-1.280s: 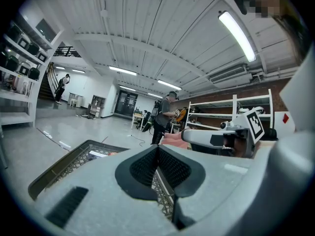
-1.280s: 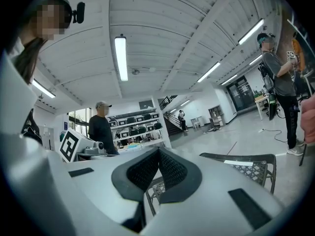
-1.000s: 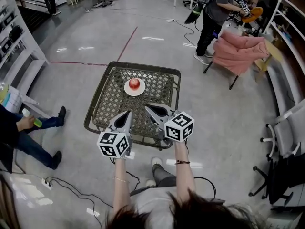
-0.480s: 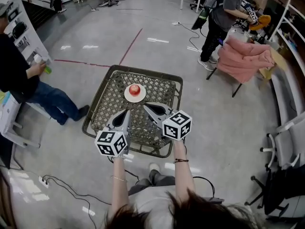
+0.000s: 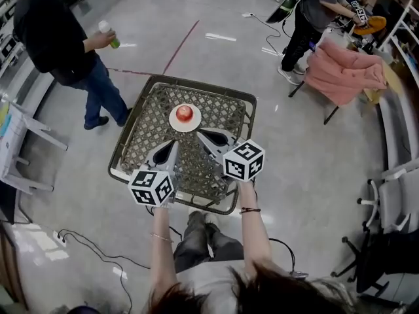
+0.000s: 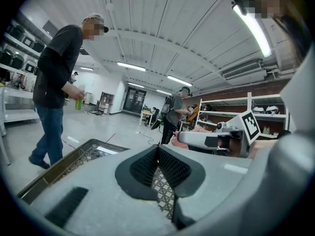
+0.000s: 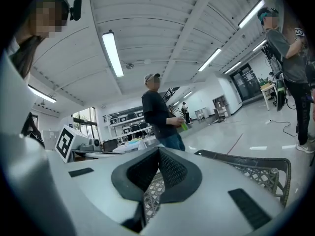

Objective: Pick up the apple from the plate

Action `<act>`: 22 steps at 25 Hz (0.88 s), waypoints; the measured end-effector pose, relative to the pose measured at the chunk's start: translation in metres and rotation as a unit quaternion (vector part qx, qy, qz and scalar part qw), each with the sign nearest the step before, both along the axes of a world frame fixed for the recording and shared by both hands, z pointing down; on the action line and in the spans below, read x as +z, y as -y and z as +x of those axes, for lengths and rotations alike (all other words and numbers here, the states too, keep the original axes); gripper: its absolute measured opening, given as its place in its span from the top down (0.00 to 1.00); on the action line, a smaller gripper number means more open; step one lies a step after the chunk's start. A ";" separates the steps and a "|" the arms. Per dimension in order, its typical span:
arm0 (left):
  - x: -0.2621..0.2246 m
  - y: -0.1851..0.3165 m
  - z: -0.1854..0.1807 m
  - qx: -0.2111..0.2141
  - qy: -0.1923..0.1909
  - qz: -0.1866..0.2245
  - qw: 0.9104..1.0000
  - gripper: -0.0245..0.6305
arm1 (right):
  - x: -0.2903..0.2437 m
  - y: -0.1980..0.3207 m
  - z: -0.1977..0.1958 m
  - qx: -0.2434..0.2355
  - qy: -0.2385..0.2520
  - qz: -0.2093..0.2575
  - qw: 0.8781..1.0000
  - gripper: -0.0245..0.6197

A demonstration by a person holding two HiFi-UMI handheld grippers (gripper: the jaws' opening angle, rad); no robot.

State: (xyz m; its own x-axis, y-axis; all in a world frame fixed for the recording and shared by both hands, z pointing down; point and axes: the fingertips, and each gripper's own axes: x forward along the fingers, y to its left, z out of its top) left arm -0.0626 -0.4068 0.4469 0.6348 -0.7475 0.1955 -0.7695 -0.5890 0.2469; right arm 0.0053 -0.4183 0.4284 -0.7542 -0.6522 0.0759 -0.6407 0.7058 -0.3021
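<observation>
A red apple [image 5: 185,113] rests on a white plate [image 5: 175,124] at the far middle of a low lattice-topped table [image 5: 141,133]. My left gripper [image 5: 174,142] hovers over the table just short of the plate and slightly left of it, jaws together and empty. My right gripper [image 5: 200,133] hangs beside the plate's near right edge, its jaws also meeting at the tips with nothing between them. In the left gripper view the left gripper [image 6: 158,147] shows only lattice below; the right gripper [image 7: 158,150] likewise. Neither gripper view shows the apple.
A person in a black shirt [image 5: 62,34] holding a green bottle stands by the table's far left corner. Another person [image 5: 314,12] stands at the far right near a chair draped in pink cloth [image 5: 344,70]. Office chairs [image 5: 399,195] and floor cables [image 5: 85,250] flank me.
Both grippers have moved forward over the table toward the plate. The person in black has walked from the left edge of view up to the table's far left corner.
</observation>
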 end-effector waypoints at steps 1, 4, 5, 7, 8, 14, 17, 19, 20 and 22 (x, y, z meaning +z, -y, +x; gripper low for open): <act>0.005 0.005 0.001 0.002 0.002 -0.004 1.000 0.95 | 0.005 0.005 0.000 0.001 0.000 -0.005 1.000 0.95; 0.021 0.022 0.002 0.002 0.004 -0.013 1.000 0.95 | 0.020 0.021 0.000 0.000 -0.003 -0.015 1.000 0.95; 0.027 0.027 0.002 0.003 0.004 -0.016 1.000 0.95 | 0.025 0.026 -0.001 -0.001 -0.004 -0.017 1.000 0.95; 0.036 0.034 0.002 0.005 0.003 -0.020 1.000 0.95 | 0.033 0.033 -0.003 -0.001 -0.003 -0.022 1.000 0.95; 0.040 0.036 0.002 0.006 0.004 -0.022 1.000 0.95 | 0.037 0.035 -0.004 0.000 -0.003 -0.025 1.000 0.95; 0.064 0.057 0.005 0.023 0.000 -0.034 0.999 0.95 | 0.063 0.059 -0.007 0.000 -0.010 -0.040 0.999 0.95; 0.079 0.069 0.007 0.029 0.004 -0.038 0.999 0.95 | 0.079 0.070 -0.008 0.002 -0.011 -0.045 0.999 0.95; 0.091 0.076 0.007 0.032 0.008 -0.043 0.999 0.95 | 0.090 0.075 -0.008 0.005 -0.011 -0.050 0.999 0.95; 0.096 0.080 0.006 0.033 0.010 -0.046 0.998 0.95 | 0.095 0.078 -0.008 0.007 -0.011 -0.053 0.998 0.95; 0.105 0.088 0.005 0.034 0.021 -0.050 0.998 0.95 | 0.104 0.084 -0.008 0.010 -0.011 -0.059 0.998 0.95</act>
